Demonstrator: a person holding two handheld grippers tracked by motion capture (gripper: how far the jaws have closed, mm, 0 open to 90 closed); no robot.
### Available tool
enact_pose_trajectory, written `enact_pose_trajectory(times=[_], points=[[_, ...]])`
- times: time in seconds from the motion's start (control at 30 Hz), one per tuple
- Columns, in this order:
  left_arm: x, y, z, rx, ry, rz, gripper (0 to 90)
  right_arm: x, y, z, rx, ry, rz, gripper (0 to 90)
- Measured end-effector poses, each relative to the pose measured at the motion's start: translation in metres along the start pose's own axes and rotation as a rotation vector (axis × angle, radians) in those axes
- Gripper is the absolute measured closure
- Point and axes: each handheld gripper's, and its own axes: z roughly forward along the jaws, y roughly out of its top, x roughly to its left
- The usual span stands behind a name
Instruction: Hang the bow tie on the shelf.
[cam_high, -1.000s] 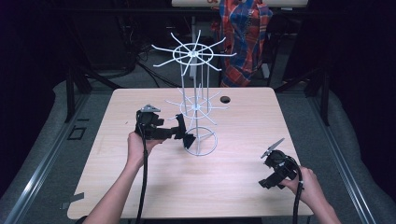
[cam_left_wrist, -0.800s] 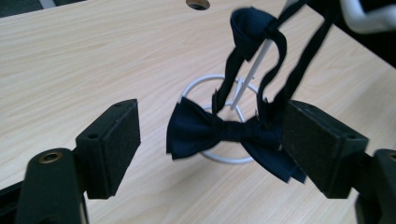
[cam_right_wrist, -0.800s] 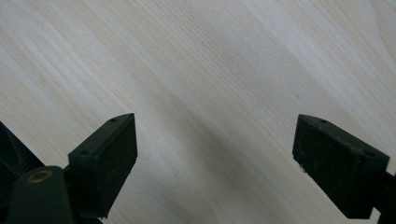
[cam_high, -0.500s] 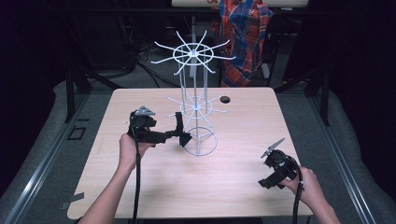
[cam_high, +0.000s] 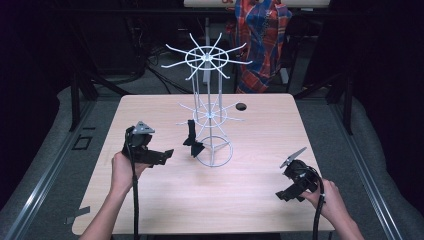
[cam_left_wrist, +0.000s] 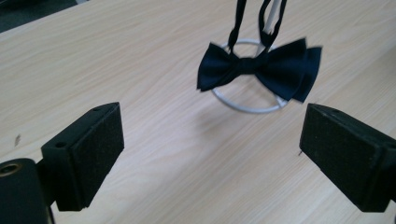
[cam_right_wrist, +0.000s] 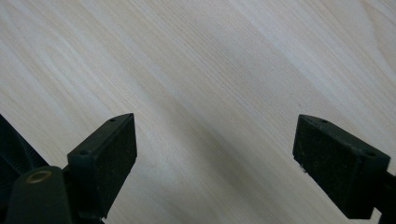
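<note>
Navy bow tie (cam_left_wrist: 259, 69) hanging by its strap from a lower arm of the white wire rack (cam_high: 207, 112), just above the rack's ring base on the desk (cam_high: 165, 200). Left gripper (cam_left_wrist: 212, 156) near the tie, apart from it, jaws spread wide, nothing between them. Right gripper (cam_right_wrist: 215, 163) well apart at the desk's right front, jaws likewise wide, over bare wood.
</note>
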Motion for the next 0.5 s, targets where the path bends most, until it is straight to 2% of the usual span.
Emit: enact_pose_trajectory(times=[0.07,0.2,0.4,0.43,0.5], points=[[0.003,-0.003,0.0,0.014,-0.004,-0.008,3.6,0.0,0.001,0.002,-0.012,0.007,0.015,13.2],[0.003,-0.007,0.0,0.018,-0.004,-0.02,0.9,-0.002,0.001,0.003,0.001,0.007,0.009,12.9],[-0.001,-0.014,-0.007,0.036,0.003,-0.002,0.2,-0.003,-0.001,0.0,-0.015,0.011,0.027,12.3],[-0.003,-0.019,-0.011,0.034,0.017,0.01,0.2,-0.002,-0.002,0.002,-0.024,0.016,0.034,12.3],[-0.004,-0.02,-0.012,0.033,0.027,0.016,0.2,-0.004,-0.001,0.001,-0.005,0.017,0.02,12.2]])
